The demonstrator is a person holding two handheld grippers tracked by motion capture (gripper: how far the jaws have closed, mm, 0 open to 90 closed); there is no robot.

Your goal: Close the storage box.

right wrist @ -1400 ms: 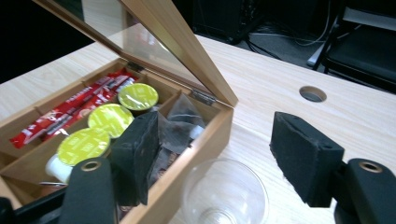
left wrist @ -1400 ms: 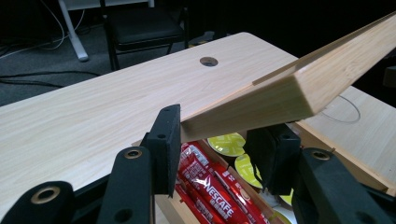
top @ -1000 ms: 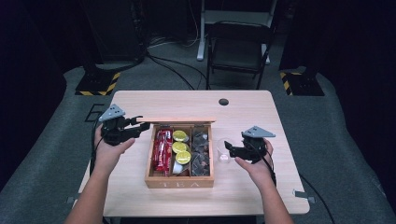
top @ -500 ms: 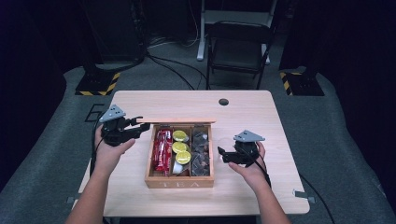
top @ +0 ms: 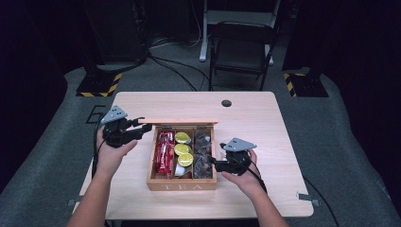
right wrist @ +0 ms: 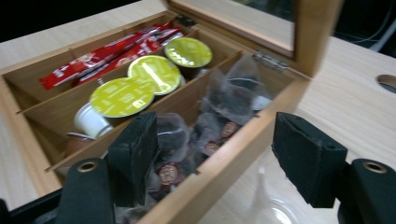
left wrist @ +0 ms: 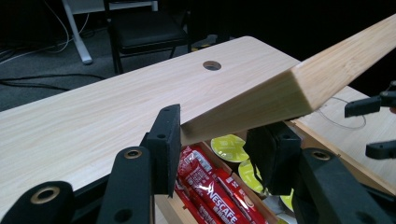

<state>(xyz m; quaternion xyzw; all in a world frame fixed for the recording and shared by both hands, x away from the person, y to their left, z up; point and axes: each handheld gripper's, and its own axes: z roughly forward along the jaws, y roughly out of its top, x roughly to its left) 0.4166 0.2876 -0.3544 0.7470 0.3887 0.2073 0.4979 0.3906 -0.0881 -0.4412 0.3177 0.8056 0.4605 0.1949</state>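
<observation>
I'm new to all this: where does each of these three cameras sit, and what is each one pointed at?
High view: above the person's side, looking forward and down on the table; both forearms, left gripper and right gripper show.
Left gripper view: rides that gripper, looking along its jaws clamped on the wooden lid.
Right gripper view: rides that gripper, its jaws straddling the tea box wall.
All three share the green-topped capsules.

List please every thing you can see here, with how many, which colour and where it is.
table: one, light wood, centre
tea box: one, wooden, on table, open
lid: one, wooden, raised, held by left gripper
sachets: several, red, left compartment
capsules: three, yellow-green tops, middle compartment
tea bags: several, dark, right compartment
chair: one, black, behind table
left gripper: black, shut on lid
right gripper: black, open, at box's right wall
</observation>
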